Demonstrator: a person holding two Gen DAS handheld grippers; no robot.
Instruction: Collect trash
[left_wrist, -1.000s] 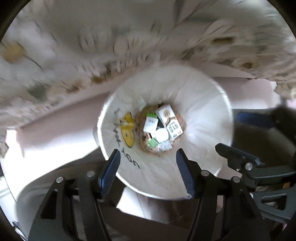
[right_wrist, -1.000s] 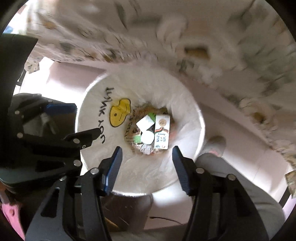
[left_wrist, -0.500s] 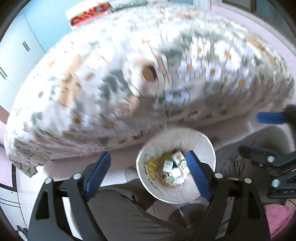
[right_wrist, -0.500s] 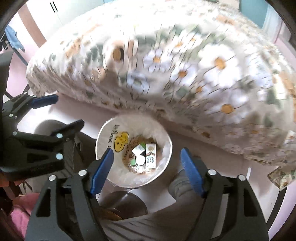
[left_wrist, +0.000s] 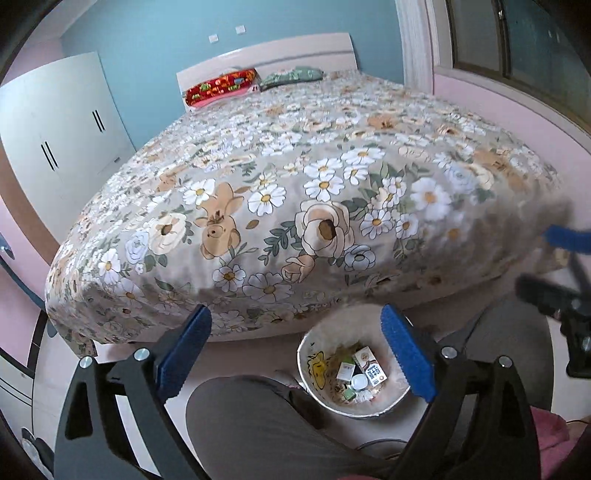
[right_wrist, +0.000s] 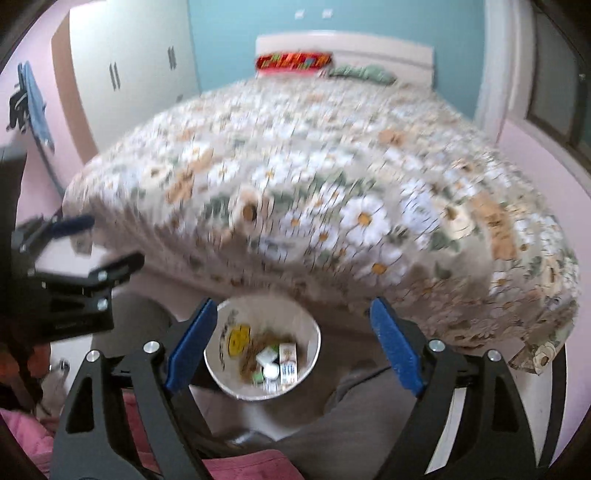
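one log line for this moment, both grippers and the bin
left gripper: open, empty | right gripper: open, empty | trash bin: on floor by bed, holds cartons

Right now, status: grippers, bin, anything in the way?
Left gripper open, empty. Right gripper open, empty. Bin on floor by bed, trash inside. Knee near bin.

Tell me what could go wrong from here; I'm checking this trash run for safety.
The trash bin sits on the floor at the bed's foot, close to the person's leg, so a step might tip it. Both views are motion-blurred, so fast swings could knock the left claw against the right claw.
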